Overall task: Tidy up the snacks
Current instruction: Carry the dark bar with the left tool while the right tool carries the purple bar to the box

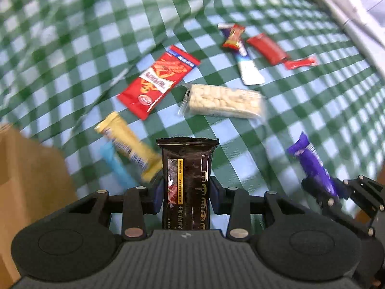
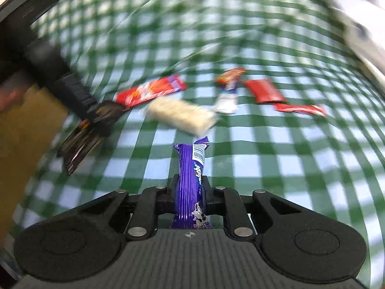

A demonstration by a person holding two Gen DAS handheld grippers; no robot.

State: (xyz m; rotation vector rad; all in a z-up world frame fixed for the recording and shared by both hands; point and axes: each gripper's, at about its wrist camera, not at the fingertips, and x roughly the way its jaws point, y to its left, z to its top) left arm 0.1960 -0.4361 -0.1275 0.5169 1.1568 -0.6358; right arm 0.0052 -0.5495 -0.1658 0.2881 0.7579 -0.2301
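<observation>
The left gripper (image 1: 186,196) is clenched on a dark brown foil-wrapped biscuit bar (image 1: 186,183), and the right gripper (image 2: 191,198) pinches a slim purple foil snack stick (image 2: 191,175); each pack is gripped across its width and pokes forward, probably so it can be carried off lengthwise. Loose snacks lie farther off on the green-and-white checked cloth (image 1: 300,110): a red crisp packet (image 1: 158,82), a clear pack of pale puffed-rice cake (image 1: 223,100) and a yellow bar (image 1: 130,147). A brown cardboard box (image 1: 26,178) at near left looks the likely destination.
</observation>
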